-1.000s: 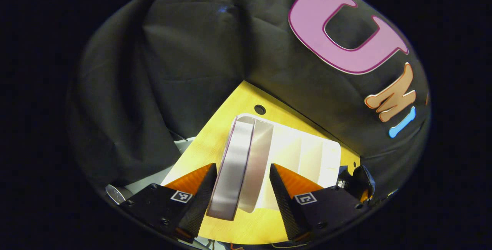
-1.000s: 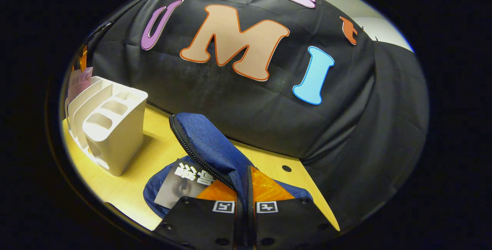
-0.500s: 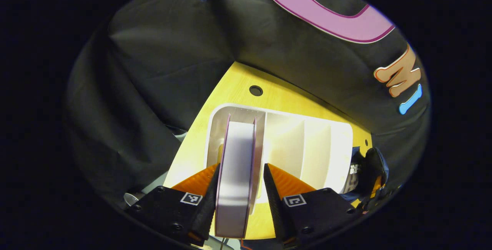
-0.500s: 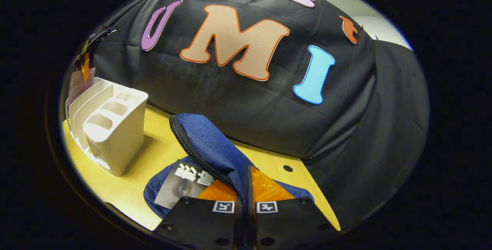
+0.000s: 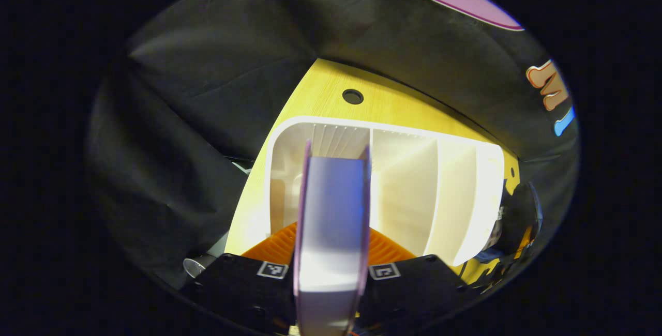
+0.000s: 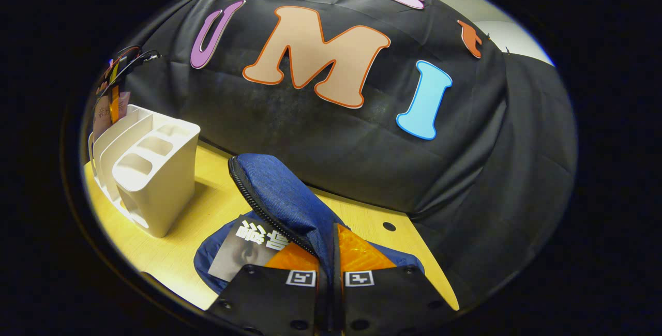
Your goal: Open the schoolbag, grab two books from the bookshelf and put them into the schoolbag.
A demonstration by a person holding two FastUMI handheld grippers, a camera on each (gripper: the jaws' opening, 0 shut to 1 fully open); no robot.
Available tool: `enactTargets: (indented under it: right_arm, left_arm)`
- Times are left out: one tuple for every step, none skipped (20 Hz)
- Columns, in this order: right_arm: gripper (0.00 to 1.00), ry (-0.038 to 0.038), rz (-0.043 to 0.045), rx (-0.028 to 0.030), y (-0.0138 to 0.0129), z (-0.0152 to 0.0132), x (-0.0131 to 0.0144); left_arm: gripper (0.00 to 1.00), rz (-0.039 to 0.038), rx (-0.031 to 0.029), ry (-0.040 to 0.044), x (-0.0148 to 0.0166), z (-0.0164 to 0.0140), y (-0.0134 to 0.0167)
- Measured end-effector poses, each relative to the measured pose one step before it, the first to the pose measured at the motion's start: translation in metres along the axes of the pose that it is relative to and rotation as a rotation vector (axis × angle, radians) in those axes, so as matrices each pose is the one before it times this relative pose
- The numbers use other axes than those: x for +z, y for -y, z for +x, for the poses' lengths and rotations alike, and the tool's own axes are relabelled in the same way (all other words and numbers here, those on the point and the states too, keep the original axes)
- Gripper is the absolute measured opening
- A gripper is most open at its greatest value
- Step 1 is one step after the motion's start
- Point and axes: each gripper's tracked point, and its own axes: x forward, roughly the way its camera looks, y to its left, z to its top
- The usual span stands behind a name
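Observation:
A purple-covered book (image 5: 331, 191) stands spine-up in the leftmost slot of the white bookshelf (image 5: 455, 191). My left gripper (image 5: 333, 228) is shut on this book, one finger against each cover. In the right gripper view, my right gripper (image 6: 331, 230) is shut on the raised flap (image 6: 279, 186) of the blue schoolbag (image 6: 207, 258), holding it open. A dark book (image 6: 248, 245) with white lettering lies inside the bag. The white bookshelf (image 6: 155, 176) stands left of the bag, with the purple book (image 6: 101, 119) at its far end.
Everything sits on a yellow wooden table (image 5: 320, 93) with a round cable hole (image 5: 352, 96). Black cloth walls close in behind and on both sides. The bookshelf's other slots (image 5: 403, 186) hold nothing. Bare tabletop (image 6: 170, 253) lies between the shelf and the bag.
My left gripper has moved down over the purple book and its fingers have closed from wide apart onto the covers. The right gripper and the bag flap have stayed still.

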Motion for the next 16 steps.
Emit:
enactTargets:
  right_arm:
    - [0.06,-0.00049,0.00053,-0.00127,0.00038,-0.00060,0.00068]
    - [0.06,-0.00006,-0.00112,-0.00047,-0.00074,0.00026,-0.00054]
    - [0.06,-0.00057,-0.00299,0.00008,-0.00059,0.00071,0.00053]
    - [0.06,-0.00039,-0.00366,0.00053,-0.00015,-0.00075,-0.00095]
    - [0.06,0.00010,-0.00262,0.00014,-0.00093,0.00032,-0.00029]
    - [0.06,-0.00014,-0.00058,-0.00010,-0.00014,-0.00026,0.00071]
    - [0.06,0.00016,-0.00043,0.00017,0.00057,0.00043,-0.00061]
    - [0.06,-0.00144,-0.00132,0.00044,0.00001,-0.00007,0.00036]
    - [0.06,-0.00112,-0.00157,0.00088,-0.00065,0.00029,0.00024]
    - [0.06,0.00023,-0.00166,0.00021,0.00108,-0.00076,0.00005]
    - [0.06,-0.00071,-0.00143,0.00057,-0.00030,0.00157,0.00007]
    - [0.06,0.00014,0.00029,-0.00005,-0.00007,0.00058,0.00053]
    - [0.06,-0.00039,0.00104,0.00084,0.00026,-0.00078,0.00077]
    - [0.06,0.00157,-0.00154,0.00101,0.00091,-0.00019,-0.00060]
    - [0.06,0.00045,-0.00251,0.00242,-0.00046,-0.00064,-0.00006]
    - [0.06,0.00159,-0.00280,0.00262,0.00136,0.00009,0.00033]
  left_arm:
    - [0.42,0.01479,0.02185,-0.00011,-0.00192,0.00121,-0.00126]
    - [0.43,0.00333,0.00741,-0.00736,-0.00093,-0.00105,0.00312]
    - [0.39,-0.00132,0.00468,-0.01098,-0.00116,-0.00051,-0.00104]
    - [0.39,-0.00920,0.00861,-0.00785,-0.00113,-0.00068,-0.00187]
    - [0.39,-0.02056,0.01497,-0.00755,0.00053,0.00032,-0.00225]
    - [0.39,-0.01858,0.01509,-0.01625,-0.00236,-0.00292,-0.00023]
    - [0.39,-0.00729,0.00914,-0.00740,-0.00344,-0.00739,0.00110]
    - [0.39,-0.00394,0.00596,-0.00218,-0.00299,-0.00616,-0.00015]
    - [0.39,-0.00297,0.00423,-0.00064,-0.00189,-0.00979,-0.00077]
    - [0.39,-0.00469,0.00094,-0.00555,-0.00080,-0.00995,0.00094]
    - [0.39,-0.00690,0.00068,-0.00538,-0.00406,-0.01113,-0.00193]
    - [0.40,-0.00710,0.00681,-0.01099,-0.00344,-0.00993,-0.00105]
    - [0.39,0.00089,0.00240,-0.01012,-0.00475,-0.01093,-0.00252]
    - [0.40,-0.00251,0.00321,0.00391,-0.00023,-0.00906,-0.00137]
    - [0.40,-0.00517,0.00614,0.00098,-0.00149,-0.00837,-0.00426]
    - [0.39,-0.00402,0.00357,0.00295,-0.00124,-0.00865,-0.00112]
